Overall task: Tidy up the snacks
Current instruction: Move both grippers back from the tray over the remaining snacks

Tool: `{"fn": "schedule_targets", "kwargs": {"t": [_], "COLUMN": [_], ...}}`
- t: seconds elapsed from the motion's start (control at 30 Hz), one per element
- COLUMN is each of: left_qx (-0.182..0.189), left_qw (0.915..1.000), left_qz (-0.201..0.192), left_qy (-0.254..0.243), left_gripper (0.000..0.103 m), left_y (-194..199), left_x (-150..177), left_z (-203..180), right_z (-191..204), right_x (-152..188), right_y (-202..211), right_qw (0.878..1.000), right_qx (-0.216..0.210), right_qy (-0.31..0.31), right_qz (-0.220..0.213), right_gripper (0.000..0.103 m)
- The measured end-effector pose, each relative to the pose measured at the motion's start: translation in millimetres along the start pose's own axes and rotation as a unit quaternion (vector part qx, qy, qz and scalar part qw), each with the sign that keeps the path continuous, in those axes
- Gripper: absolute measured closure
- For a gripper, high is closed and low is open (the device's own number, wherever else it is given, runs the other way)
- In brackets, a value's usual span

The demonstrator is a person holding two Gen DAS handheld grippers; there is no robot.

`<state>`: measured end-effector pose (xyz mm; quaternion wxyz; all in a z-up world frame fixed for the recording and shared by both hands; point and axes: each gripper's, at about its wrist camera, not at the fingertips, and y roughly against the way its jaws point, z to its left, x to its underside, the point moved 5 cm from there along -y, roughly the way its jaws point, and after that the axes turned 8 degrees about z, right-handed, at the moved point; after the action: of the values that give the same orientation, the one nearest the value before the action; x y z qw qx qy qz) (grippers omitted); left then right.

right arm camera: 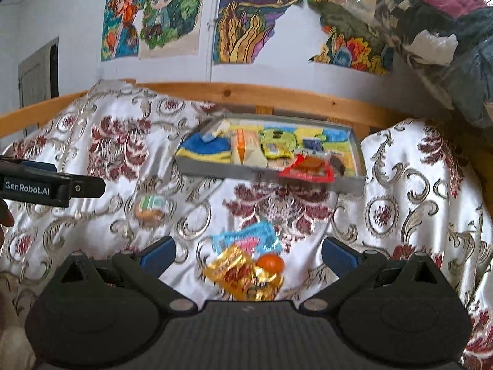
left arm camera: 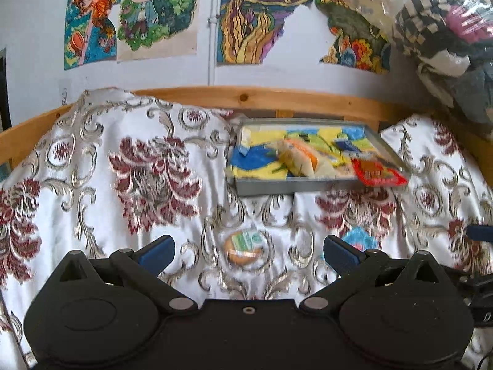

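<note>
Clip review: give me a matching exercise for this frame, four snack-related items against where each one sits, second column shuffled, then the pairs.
Items
1. round cookie pack
2. gold wrapper
3. red packet
4. grey tray

Places
A. hanging over the tray's front rim
B. at the back of the bedspread, by the wooden rail
C. alone on the bedspread, ahead of the open left gripper
D. ahead of the open right gripper, next to a small orange ball

Pairs: 1-C, 2-D, 3-A, 4-B
</note>
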<state>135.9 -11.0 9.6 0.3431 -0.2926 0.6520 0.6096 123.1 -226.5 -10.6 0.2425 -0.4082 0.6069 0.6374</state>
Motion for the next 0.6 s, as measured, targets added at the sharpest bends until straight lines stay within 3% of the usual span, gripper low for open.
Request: {"fn": "schedule_targets", "kwargs": {"t": [0.37,0.6], "left_qx": [0.015,0.029], "left_qw": [0.9975,0.9956], "left_qz": [0.044,0.085], "left_qy": [-0.052,-0.029], "left_gripper": [0.001,0.001], "left_y": [-22.2,-39.0], "left_x": [48.9,51.7], "left_z": [-7.0,0.8], "right_z": [14.0,16.5], "right_x": [26.5,35.0], "right_y": [-18.3,-34.8], "right_qw": [0.997,0.994], "right_qx": [0.001,0.003], "right_qy": [0.035,0.041], "right_qz": [0.066,0.103], "right_gripper": [0.0,0.0]}}
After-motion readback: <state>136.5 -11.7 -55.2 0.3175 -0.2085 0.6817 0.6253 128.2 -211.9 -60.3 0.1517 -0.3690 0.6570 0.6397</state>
